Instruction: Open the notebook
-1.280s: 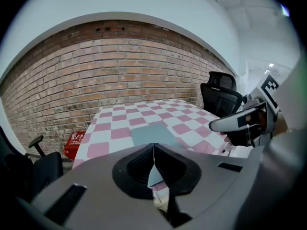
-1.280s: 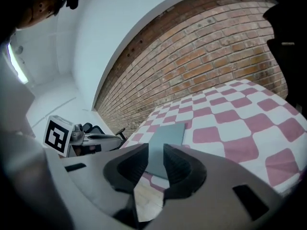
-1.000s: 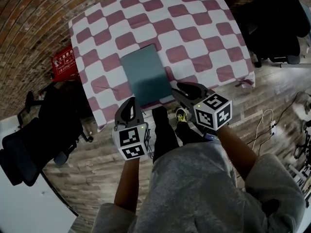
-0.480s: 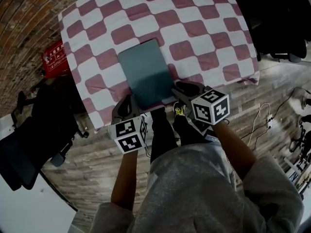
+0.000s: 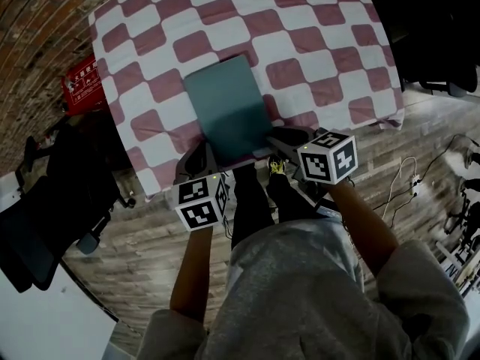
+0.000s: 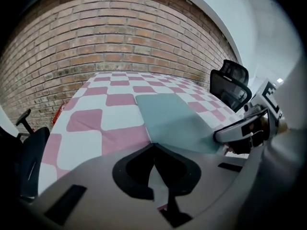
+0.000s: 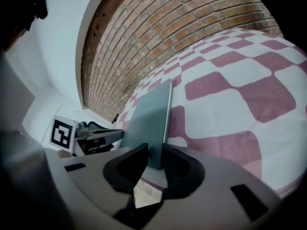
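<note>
One red flat item (image 5: 81, 87) on the floor at far left, white print on it too small to read. One black office chair (image 5: 37, 231) lower left, and a second black chair (image 5: 431, 43) at upper right. One table (image 5: 315, 36) under a pink-and-white checked cloth. One notebook (image 5: 227, 109), plain teal cover, no title or label legible, lying closed and flat near the table's front edge, long side running away from the person. Two grippers, each with one marker cube; the cubes bear black-and-white square patterns, no words. Left gripper (image 6: 153, 146): jaws together, nothing seen held between them, tips right at the notebook's near left corner; contact can't be confirmed. Right gripper (image 7: 153, 152): rolled onto its side, jaws narrowly apart and closed on the notebook's near right corner, cover face against one jaw, thin page edge against the other. From the head view both grippers sit at the table's front edge, one at each near corner of the notebook. One pale cable (image 5: 409, 182) on the wood floor at right.
</note>
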Demonstrator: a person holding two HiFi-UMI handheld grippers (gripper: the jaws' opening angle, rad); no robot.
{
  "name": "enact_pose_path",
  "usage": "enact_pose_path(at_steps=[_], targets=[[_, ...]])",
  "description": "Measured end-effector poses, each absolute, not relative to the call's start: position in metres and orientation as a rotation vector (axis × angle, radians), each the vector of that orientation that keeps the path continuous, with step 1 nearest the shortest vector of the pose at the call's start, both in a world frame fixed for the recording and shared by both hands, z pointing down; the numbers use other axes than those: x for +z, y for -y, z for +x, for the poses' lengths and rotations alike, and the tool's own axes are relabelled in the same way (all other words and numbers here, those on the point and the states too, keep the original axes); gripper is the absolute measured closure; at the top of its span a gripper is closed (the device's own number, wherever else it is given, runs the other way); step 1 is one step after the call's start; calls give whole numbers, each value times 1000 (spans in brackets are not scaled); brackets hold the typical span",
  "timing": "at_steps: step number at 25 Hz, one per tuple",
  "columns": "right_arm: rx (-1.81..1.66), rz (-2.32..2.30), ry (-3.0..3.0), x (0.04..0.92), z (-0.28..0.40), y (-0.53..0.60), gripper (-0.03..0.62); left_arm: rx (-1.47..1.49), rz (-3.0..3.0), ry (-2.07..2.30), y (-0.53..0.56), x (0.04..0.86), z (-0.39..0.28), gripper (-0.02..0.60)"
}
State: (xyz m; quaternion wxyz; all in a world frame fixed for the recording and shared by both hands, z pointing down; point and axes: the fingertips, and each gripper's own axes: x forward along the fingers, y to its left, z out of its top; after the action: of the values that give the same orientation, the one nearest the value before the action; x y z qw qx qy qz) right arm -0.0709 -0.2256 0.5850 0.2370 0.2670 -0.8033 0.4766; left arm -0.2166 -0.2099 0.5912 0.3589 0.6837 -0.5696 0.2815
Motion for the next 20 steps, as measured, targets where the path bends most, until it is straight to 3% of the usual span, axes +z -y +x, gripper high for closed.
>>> enact_pose_path(at_steps=[20], targets=[[1438, 715, 2216, 567, -75, 222, 553, 696, 1772, 1437, 209, 584, -215, 572]])
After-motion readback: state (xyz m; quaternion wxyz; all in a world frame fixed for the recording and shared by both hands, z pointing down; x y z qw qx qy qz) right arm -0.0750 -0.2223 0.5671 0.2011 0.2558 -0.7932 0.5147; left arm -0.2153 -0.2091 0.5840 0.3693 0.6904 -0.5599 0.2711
